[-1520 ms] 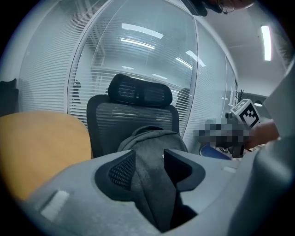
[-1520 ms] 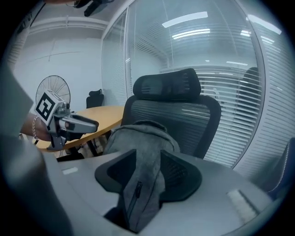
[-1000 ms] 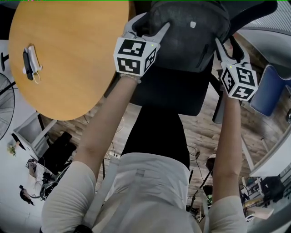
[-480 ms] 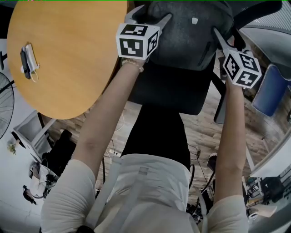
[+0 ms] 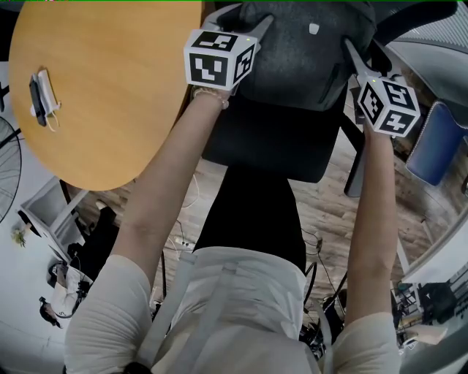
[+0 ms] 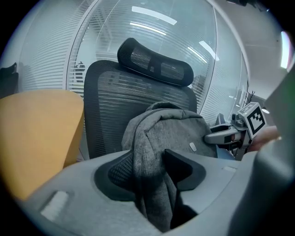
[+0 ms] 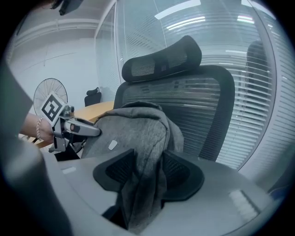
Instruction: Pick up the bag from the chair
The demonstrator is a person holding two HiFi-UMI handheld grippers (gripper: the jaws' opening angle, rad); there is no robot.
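On the chair (image 5: 270,142), left gripper (image 6: 147,171) and right gripper (image 7: 146,173), jaws just closing, pinch the half-hidden bag (image 5: 300,55).

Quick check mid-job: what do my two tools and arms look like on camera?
The left tool and right tool are pale grey, with tapered jaws, black meshed pads and a white cube bearing black square markers. Short cream sleeves; a thin bracelet on the left wrist.
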